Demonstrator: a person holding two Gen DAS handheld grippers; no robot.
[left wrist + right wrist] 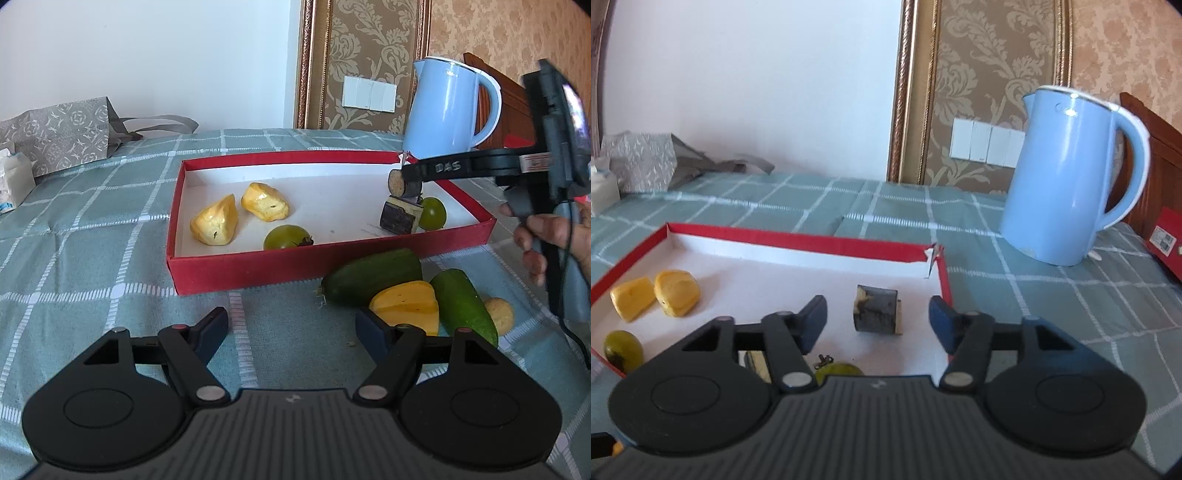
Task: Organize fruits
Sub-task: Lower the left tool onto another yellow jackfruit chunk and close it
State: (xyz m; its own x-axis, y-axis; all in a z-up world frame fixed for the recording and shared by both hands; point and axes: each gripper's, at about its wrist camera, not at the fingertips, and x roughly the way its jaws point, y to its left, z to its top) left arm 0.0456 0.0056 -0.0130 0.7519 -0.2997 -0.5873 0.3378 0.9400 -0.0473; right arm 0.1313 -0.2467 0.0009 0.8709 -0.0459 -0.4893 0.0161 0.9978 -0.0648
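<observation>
My left claw (291,328) hangs low with its jaws spread wide and nothing between them. My right claw (878,317) also gapes wide, empty. From the left wrist view, my right hand (546,236) wraps its handle, off to my left claw's right and ahead.

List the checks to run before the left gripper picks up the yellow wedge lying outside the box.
1. Left gripper open: ok.
2. Wedge in view, top uncovered: ok.
3. Wedge free of its neighbours: not ok, it lies against the cucumbers, which may shift.
4. Right gripper open: ok.
5. Dark piece between the right gripper's fingers settled in the box: cannot tell.
6. Bare floor left in the box: ok.
</observation>
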